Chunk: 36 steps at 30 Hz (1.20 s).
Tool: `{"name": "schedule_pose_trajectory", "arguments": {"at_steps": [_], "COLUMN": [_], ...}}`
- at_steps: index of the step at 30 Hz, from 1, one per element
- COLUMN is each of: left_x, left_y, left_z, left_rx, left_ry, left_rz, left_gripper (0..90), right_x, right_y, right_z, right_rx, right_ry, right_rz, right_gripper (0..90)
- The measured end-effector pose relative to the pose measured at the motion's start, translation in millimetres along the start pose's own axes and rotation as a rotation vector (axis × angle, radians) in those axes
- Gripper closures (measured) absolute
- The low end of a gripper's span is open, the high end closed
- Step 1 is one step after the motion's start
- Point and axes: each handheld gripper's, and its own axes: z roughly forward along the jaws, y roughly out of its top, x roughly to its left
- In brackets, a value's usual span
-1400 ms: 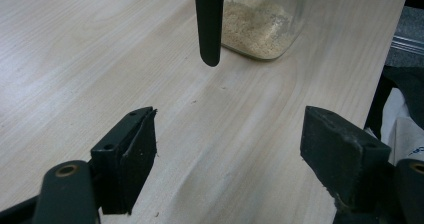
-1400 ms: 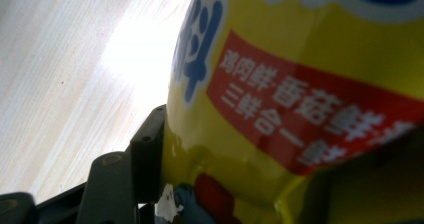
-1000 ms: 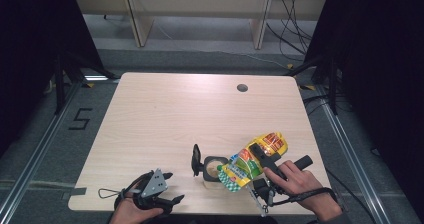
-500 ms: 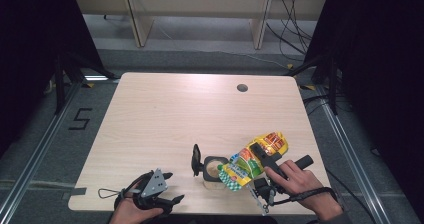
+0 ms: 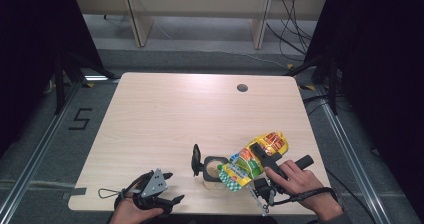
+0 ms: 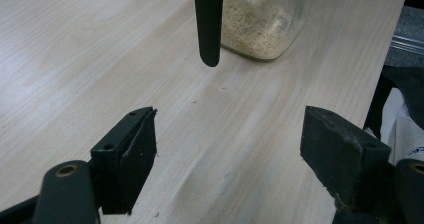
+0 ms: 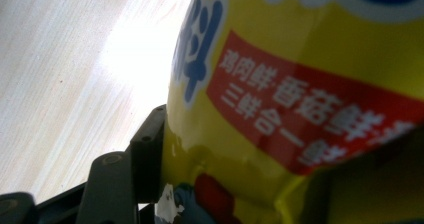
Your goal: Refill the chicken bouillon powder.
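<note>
Pouring seasoning from the yellow pouch (image 5: pixel 255 156), clamped in the right gripper (image 5: pixel 263 160), into the glass jar (image 5: pixel 214 168) near the table's (image 5: pixel 165 114) front edge; left gripper (image 6: pixel 227 156) rests apart. Next: tip further.

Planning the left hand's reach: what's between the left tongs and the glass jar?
Bare tabletop lies between the open left tongs and the glass jar, per the left gripper view.
</note>
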Motion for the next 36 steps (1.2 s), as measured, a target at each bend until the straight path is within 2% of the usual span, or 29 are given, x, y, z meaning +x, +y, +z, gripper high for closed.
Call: {"name": "schedule_pose_trajectory", "arguments": {"at_steps": [4,5,7,8,9,12,13,15,16,17,19,20,21,22,23,24,25,27,32,34,35,36], "left_x": [0.8,0.6,0.1,0.8,1.5,0.4,1.2,1.4,1.3,0.6,0.4,1.4,1.4,0.3,1.5,1.0,0.4,-0.1,0.4,0.1,0.1,0.1], "left_y": [-0.1,0.0,0.0,0.0,-0.2,-0.3,-0.1,0.0,0.2,-0.3,-0.5,-0.1,-0.1,0.2,0.4,0.1,-0.3,0.2,-0.2,-0.3,0.1,0.1], "left_z": [-0.2,-0.1,0.0,-0.2,-0.1,0.5,-0.4,-0.2,-0.5,0.2,0.6,-0.2,-0.2,-0.2,-0.9,-0.4,0.1,-0.4,0.0,0.3,-0.3,-0.3], "left_rx": [0.006,0.006,0.000,0.006,0.012,0.004,0.018,0.014,0.015,0.003,0.003,0.015,0.015,-0.001,0.010,0.005,0.001,0.004,-0.002,-0.006,0.001,0.001], "left_ry": [0.004,0.005,-0.001,0.005,0.011,0.006,0.013,0.009,0.001,0.009,0.009,0.014,0.014,0.001,0.002,0.001,0.006,0.000,0.006,0.006,0.001,0.001], "left_rz": [0.005,0.006,0.001,0.007,0.016,0.007,0.020,0.017,0.009,0.005,0.004,0.021,0.021,0.001,0.007,-0.003,0.002,0.006,-0.002,-0.008,0.003,0.003], "left_gripper": [22.1,22.1,22.1,22.1,22.1,22.1,22.1,22.1,22.1,22.1,22.1,22.1,22.1,22.1,22.1,22.1,22.1,22.1,22.1,22.1,22.1,22.1], "right_x": [1.6,0.4,0.7,-0.2,0.7,0.2,1.0,1.4,1.9,1.1,1.8,2.0,2.0,1.9,0.8,1.7,1.8,1.9,2.4,1.3,-1.3,-1.3], "right_y": [0.4,-0.4,-0.9,-1.6,-2.0,-1.4,-0.7,0.6,0.2,-0.6,-0.5,-0.4,-0.4,0.5,0.9,1.5,2.0,2.8,2.2,2.0,1.4,1.4], "right_z": [-0.4,0.5,0.0,0.4,-0.5,0.2,0.5,-0.5,-0.3,-0.1,-0.1,0.0,0.0,-0.1,0.0,0.2,-0.1,0.6,-0.1,0.1,-0.5,-0.5], "right_rx": [0.008,-0.008,-0.002,0.000,0.012,0.002,-0.004,0.010,0.009,0.009,0.019,0.019,0.019,0.018,0.005,0.014,0.016,0.011,0.020,0.015,0.030,0.030], "right_ry": [0.001,-0.007,-0.013,-0.010,-0.005,-0.003,-0.008,0.000,-0.011,-0.009,-0.003,-0.001,-0.001,0.001,-0.039,-0.007,-0.001,-0.001,-0.008,-0.004,-0.009,-0.009], "right_rz": [0.015,0.001,0.013,-0.003,0.004,-0.009,-0.005,0.008,0.010,-0.008,-0.010,-0.009,-0.009,-0.007,-0.023,-0.016,-0.019,-0.032,-0.021,-0.026,-0.078,-0.078], "right_gripper": [39.4,39.4,39.4,39.4,39.4,39.4,39.4,39.4,39.4,39.4,39.4,39.4,39.4,39.4,39.4,39.4,39.4,39.4,39.4,39.4,39.4,39.4]}}
